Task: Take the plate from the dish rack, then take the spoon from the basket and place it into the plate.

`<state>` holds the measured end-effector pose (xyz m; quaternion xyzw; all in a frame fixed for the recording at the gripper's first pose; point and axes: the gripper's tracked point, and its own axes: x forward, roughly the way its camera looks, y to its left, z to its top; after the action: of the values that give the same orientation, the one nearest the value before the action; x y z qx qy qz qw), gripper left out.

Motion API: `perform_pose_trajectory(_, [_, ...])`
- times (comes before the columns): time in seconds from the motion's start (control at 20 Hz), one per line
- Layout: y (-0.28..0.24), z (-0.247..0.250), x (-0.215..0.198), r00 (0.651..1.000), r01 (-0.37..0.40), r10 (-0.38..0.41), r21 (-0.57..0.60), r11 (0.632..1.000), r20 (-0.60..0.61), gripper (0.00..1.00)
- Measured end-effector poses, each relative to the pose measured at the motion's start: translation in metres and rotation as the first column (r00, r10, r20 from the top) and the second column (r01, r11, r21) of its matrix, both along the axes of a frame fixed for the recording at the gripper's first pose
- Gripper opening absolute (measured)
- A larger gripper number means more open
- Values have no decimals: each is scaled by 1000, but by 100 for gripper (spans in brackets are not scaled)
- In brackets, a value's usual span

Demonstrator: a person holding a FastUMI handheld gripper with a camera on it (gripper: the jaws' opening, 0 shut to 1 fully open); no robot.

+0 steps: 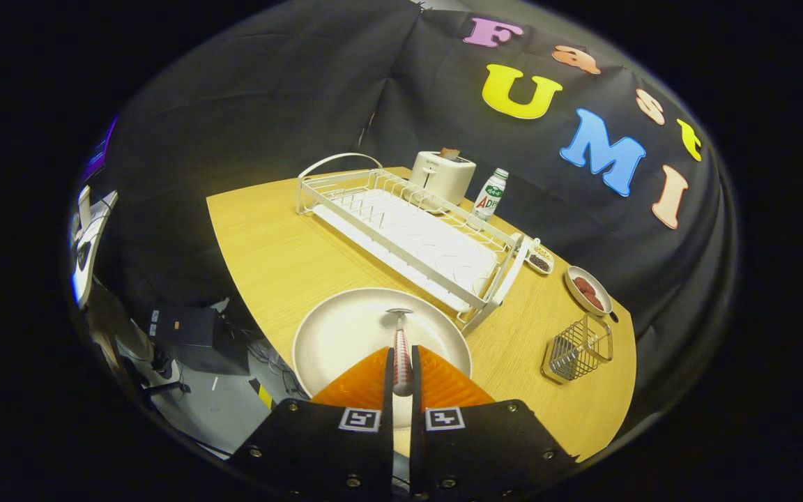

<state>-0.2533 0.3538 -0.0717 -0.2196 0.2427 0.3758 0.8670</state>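
Observation:
A cream round plate [346,335] lies flat on the wooden table [269,244], just ahead of my fingers and in front of the white dish rack [408,237]. My gripper [401,373] is shut on the spoon [400,348], whose red-and-white handle is pinched between both fingers. The spoon's metal bowl end points forward and hangs over the middle of the plate. Off to the right of the fingers, near the table's edge, the wire basket [578,350] stands with nothing visible in it.
Behind the rack sit a white toaster [442,176] and a small bottle [490,195]. A small dish [539,259] and a bowl of red pieces [588,291] lie right of the rack. The table edge drops off left, with floor equipment [192,335] below.

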Motion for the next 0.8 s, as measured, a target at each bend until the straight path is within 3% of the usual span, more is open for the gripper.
perform_pose_trajectory(0.1, [-3,-4,0,1000,-6,6,-13,1000,-2,17])
perform_pose_trajectory(0.25, [-7,-2,2,1000,-1,1,-7,1000,2,17])
perform_pose_trajectory(0.3, [-9,2,2,1000,7,-7,-2,1000,2,24])
perform_pose_trajectory(0.55, [-14,29,17,997,60,-62,54,997,41,24])
perform_pose_trajectory(0.8, [-22,95,46,981,144,-166,202,969,98,24])
